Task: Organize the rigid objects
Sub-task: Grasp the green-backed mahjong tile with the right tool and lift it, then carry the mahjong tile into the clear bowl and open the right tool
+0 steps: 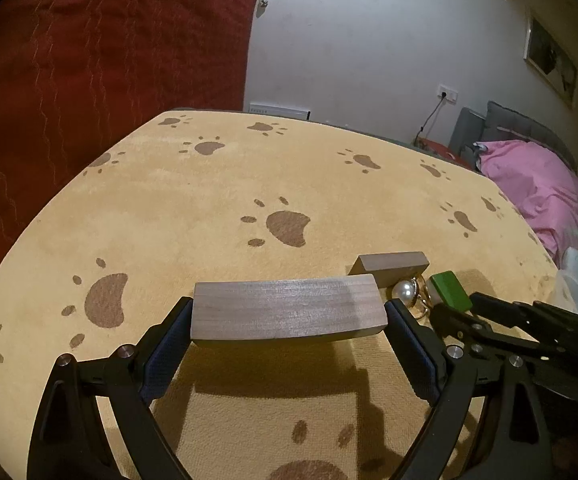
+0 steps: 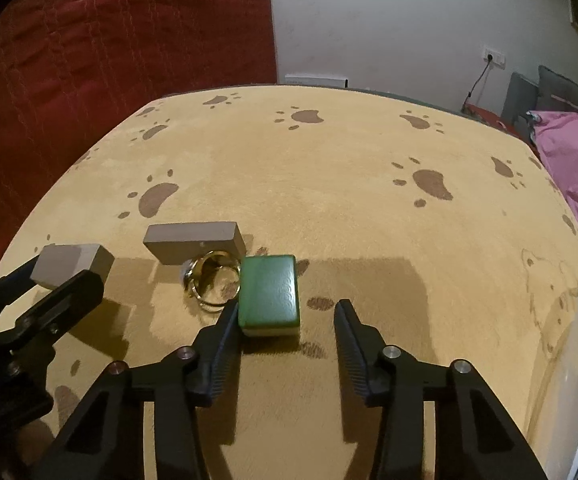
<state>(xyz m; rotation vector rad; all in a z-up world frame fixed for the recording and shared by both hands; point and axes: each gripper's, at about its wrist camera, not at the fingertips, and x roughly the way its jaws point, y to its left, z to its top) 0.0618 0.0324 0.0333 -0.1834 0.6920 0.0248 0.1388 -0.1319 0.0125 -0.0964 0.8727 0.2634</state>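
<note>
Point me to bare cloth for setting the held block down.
Free: the paw-print cloth beyond the held wooden block, toward the red curtain, and its right half toward the pink bedding. Crowded: second block, rings, green tile.

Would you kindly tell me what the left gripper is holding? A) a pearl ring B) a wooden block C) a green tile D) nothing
B: the left gripper has its fingers pressed on both ends of the wooden block, lifted above its shadow on the paw-print cloth.
</note>
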